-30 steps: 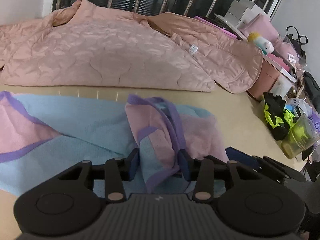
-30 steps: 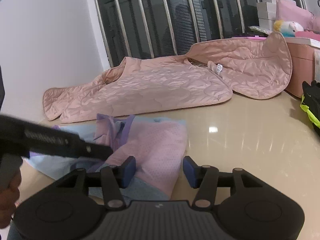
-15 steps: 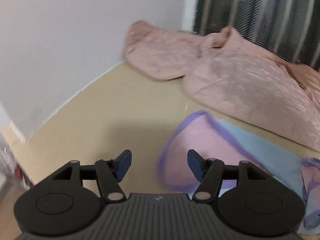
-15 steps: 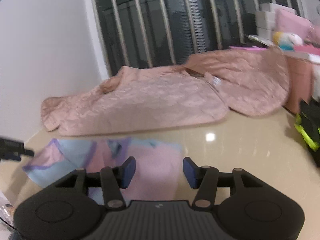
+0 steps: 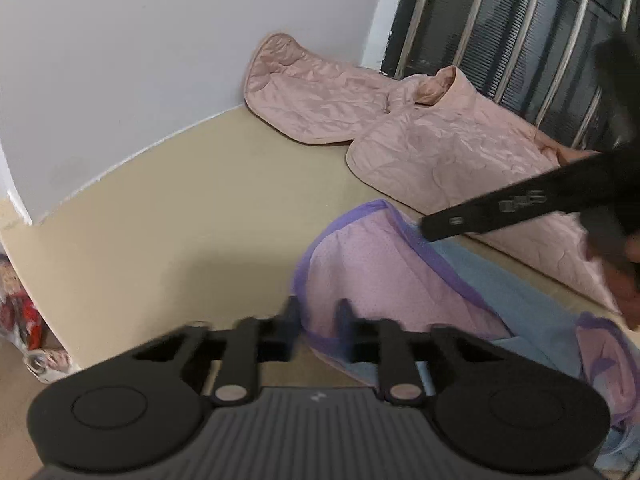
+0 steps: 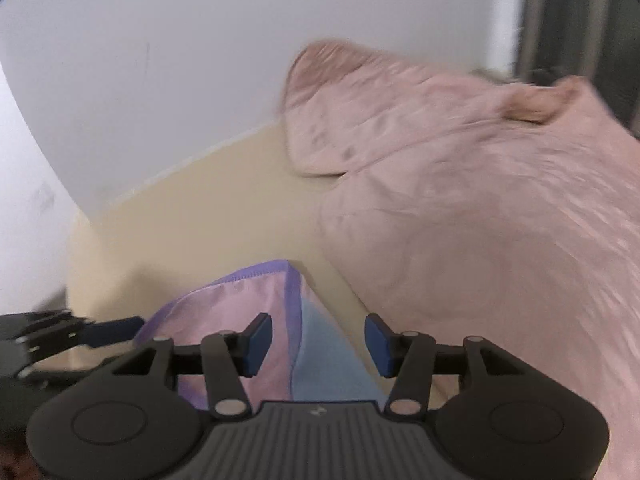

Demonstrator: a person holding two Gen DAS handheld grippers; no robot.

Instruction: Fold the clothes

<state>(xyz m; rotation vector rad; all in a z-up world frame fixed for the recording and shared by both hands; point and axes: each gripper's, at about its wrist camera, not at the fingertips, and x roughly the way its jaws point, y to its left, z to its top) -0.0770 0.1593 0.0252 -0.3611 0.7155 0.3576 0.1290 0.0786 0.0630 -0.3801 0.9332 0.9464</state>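
A pink and light-blue garment with purple trim (image 5: 400, 280) lies on the beige tabletop. My left gripper (image 5: 318, 322) is low at its rounded purple hem, jaws narrowed around the hem edge and blurred by motion. My right gripper (image 6: 316, 344) is open above the same end of the garment (image 6: 256, 300), over the pink-blue seam, holding nothing. The right gripper also shows in the left wrist view (image 5: 500, 208) as a dark bar above the garment. The left gripper shows at the left edge of the right wrist view (image 6: 80, 332).
A quilted pink jacket (image 5: 420, 132) lies spread at the back of the table (image 5: 180, 220), against the white wall and the barred window (image 5: 520, 20). It fills the right side of the right wrist view (image 6: 480, 200). Coloured bags (image 5: 20, 320) lie below the table's left edge.
Both grippers swung left to the garment's rounded hem end. The left gripper came down onto the hem and its jaws narrowed. The right gripper stayed open.
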